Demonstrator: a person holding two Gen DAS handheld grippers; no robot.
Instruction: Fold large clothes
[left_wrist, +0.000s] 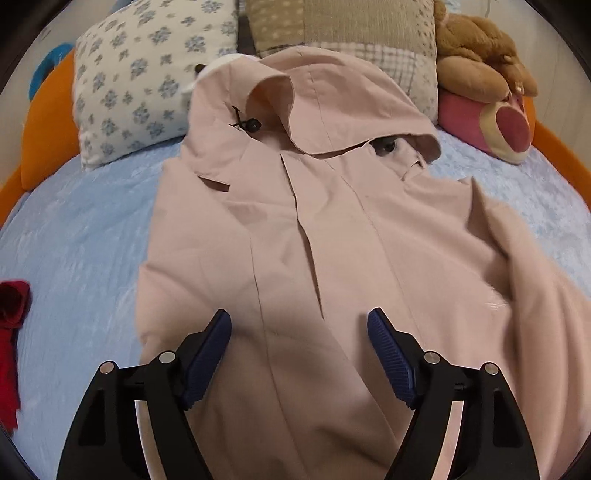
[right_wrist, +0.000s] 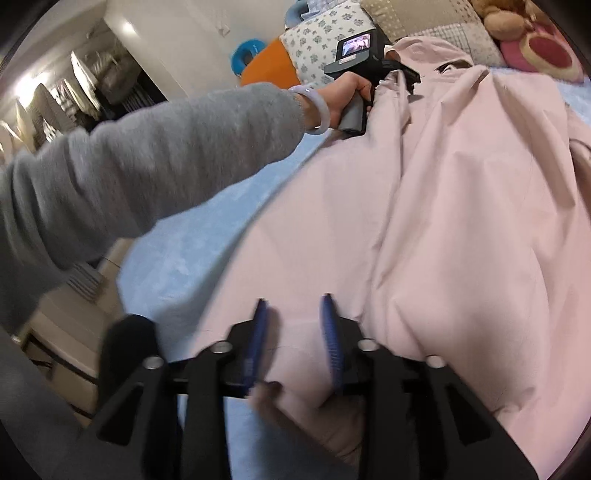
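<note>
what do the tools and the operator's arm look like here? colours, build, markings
Left tool: black plastic linkage arms with silver pivot pins, two fingers faced with ribbed dark-blue pads. Right tool: same black frame, silver pins, blue pads. From the right wrist view, the other unit has a grey pistol handle and a small lit screen. Grey fuzzy sleeve, pale bangle. No cables visible.

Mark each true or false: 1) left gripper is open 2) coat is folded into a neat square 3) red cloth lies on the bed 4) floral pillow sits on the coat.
1) The left gripper is open: true, empty over the pink coat.
2) False: it lies spread out, hood up.
3) True: the red cloth lies on the blue bed sheet.
4) False: the floral pillow lies beside the hood.
</note>
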